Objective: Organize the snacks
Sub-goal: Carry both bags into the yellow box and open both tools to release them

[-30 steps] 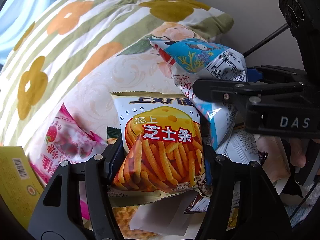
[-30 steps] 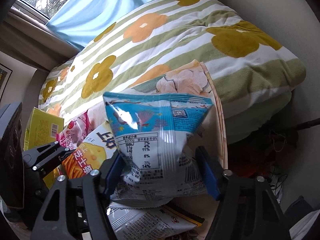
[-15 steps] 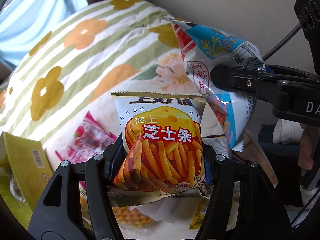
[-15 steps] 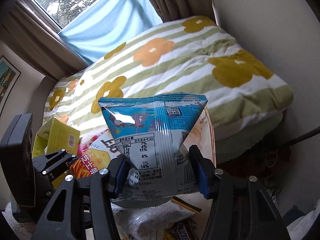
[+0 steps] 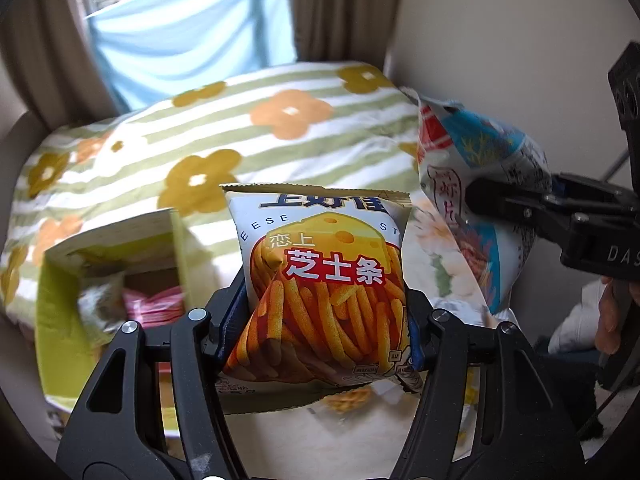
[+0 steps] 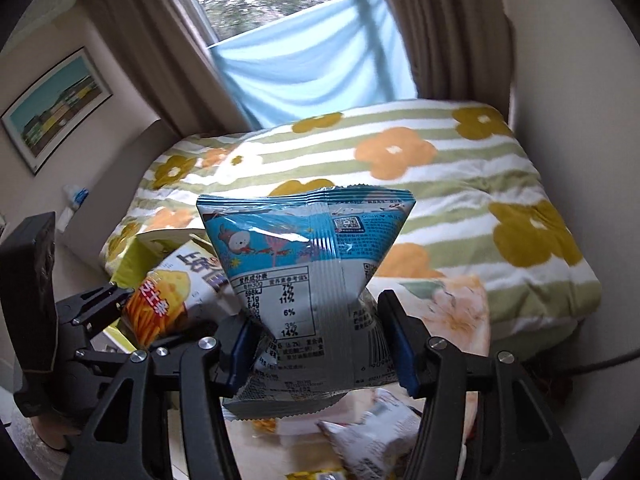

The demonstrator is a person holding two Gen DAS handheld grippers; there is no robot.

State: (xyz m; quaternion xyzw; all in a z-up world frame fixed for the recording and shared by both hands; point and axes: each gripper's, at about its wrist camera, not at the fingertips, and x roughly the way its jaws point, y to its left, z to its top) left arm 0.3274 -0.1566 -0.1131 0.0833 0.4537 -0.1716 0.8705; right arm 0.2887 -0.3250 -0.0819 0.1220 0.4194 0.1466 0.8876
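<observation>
My left gripper [image 5: 320, 328] is shut on an orange cheese-stick bag [image 5: 324, 280], held upright in the air. My right gripper [image 6: 320, 344] is shut on a blue shrimp-chip bag [image 6: 308, 280], also lifted. Each shows in the other's view: the blue bag [image 5: 476, 208] at the right of the left wrist view, the orange bag [image 6: 160, 304] at the left of the right wrist view. A yellow-green open box [image 5: 108, 280] with a pink snack pack [image 5: 152, 304] inside lies lower left of the orange bag.
A striped flower-pattern quilt [image 6: 400, 168] fills the bed behind. Loose snack packs [image 6: 368, 440] lie on the surface below the grippers. A window with a blue cloth [image 6: 312, 68] and curtains are at the back, and a wall on the right.
Both grippers have risen with their bags and pulled back from the pile. The window and the open box have come into view.
</observation>
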